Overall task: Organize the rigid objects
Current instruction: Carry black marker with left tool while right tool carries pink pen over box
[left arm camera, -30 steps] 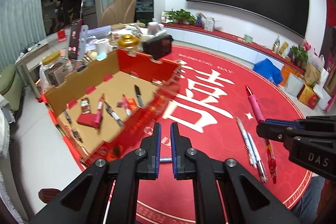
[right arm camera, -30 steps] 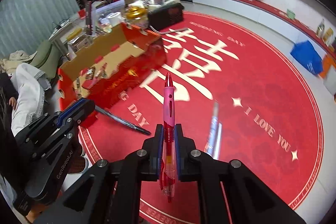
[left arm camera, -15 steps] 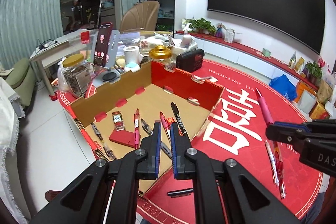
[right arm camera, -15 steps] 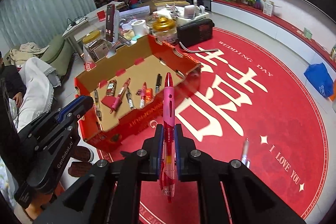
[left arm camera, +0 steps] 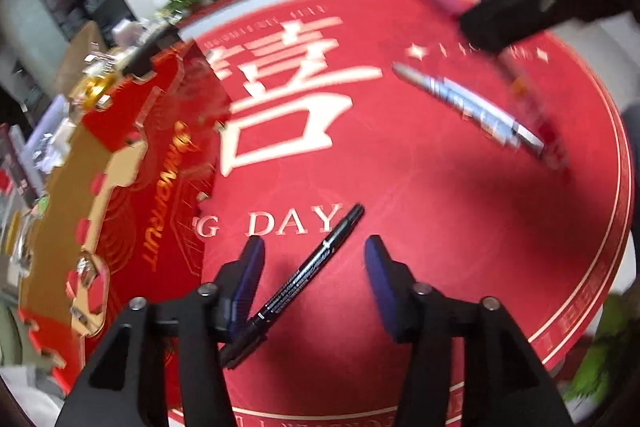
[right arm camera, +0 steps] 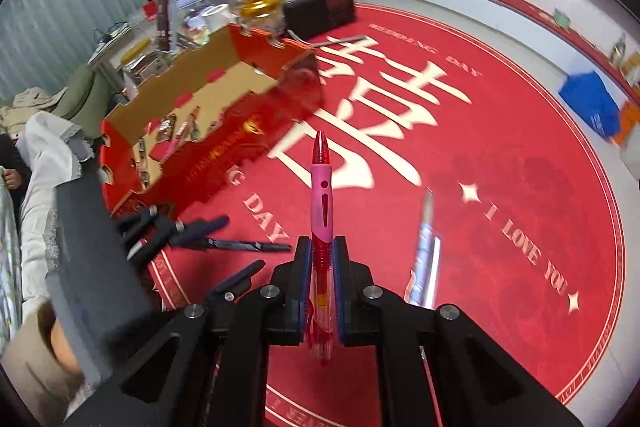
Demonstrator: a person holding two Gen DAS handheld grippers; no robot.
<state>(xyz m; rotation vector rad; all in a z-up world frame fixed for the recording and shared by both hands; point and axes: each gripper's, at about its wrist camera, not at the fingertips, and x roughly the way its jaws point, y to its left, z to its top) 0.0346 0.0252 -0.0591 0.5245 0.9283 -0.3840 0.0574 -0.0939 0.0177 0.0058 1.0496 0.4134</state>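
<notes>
The left tool [left arm camera: 314, 255] is opening. Its two blue pads stand apart over the round red mat [left arm camera: 460, 211]. A black pen [left arm camera: 304, 273] lies flat on the mat between the pads, slanted, and the pads do not press on it. Its near end runs under the left pad.

The right tool [right arm camera: 320, 259] is clenched on a pink pen [right arm camera: 321, 211]. The pen sticks out far past the pads, with its red tip pointing away.

A silver and blue pen [right arm camera: 424, 247] lies on the mat, just right of the right tool. It looks blurry.

The box [right arm camera: 208, 131] sits on the left part of the mat. It is red outside and brown inside, with an open top. Inside it lie a few pens [right arm camera: 182, 133] and some small red things. They are too small and blurry to count.

Past the box stands a crowded desk [right arm camera: 192, 11]. A black case [right arm camera: 320, 11] and a gold lid [right arm camera: 258, 5] show there, close to the far side of the box.

At the far left a person's white sleeve [right arm camera: 36, 163] shows.
</notes>
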